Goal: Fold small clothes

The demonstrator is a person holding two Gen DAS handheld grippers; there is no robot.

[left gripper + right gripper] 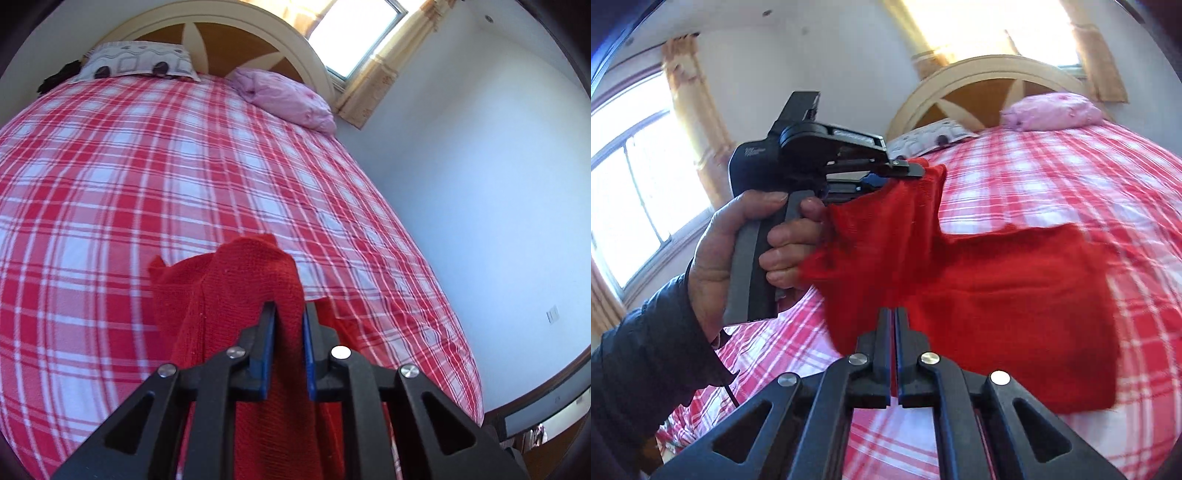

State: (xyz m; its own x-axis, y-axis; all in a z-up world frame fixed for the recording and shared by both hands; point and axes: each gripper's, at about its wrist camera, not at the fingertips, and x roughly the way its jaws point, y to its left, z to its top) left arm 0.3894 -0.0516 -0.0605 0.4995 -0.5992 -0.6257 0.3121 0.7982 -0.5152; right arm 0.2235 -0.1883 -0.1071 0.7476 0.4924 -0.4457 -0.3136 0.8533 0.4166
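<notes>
A small red knitted garment [229, 295] hangs lifted above the bed. My left gripper [290, 308] is shut on a bunched fold of it, the blue pads pressing the knit from both sides. The right wrist view shows that same left gripper [916, 170] held in a person's hand [738, 236], with the red garment [1015, 295] draping down and to the right from it over the sheet. My right gripper [894, 314] has its jaws closed together just in front of the garment's lower edge; I see no cloth clamped between them.
The bed has a red and white plaid sheet [147, 166]. A patterned pillow [136, 61] and a pink bundle [288, 98] lie at the arched headboard [982, 88]. A white wall [480, 184] runs close along the bed's right side. Windows [635, 173] are behind and to the left.
</notes>
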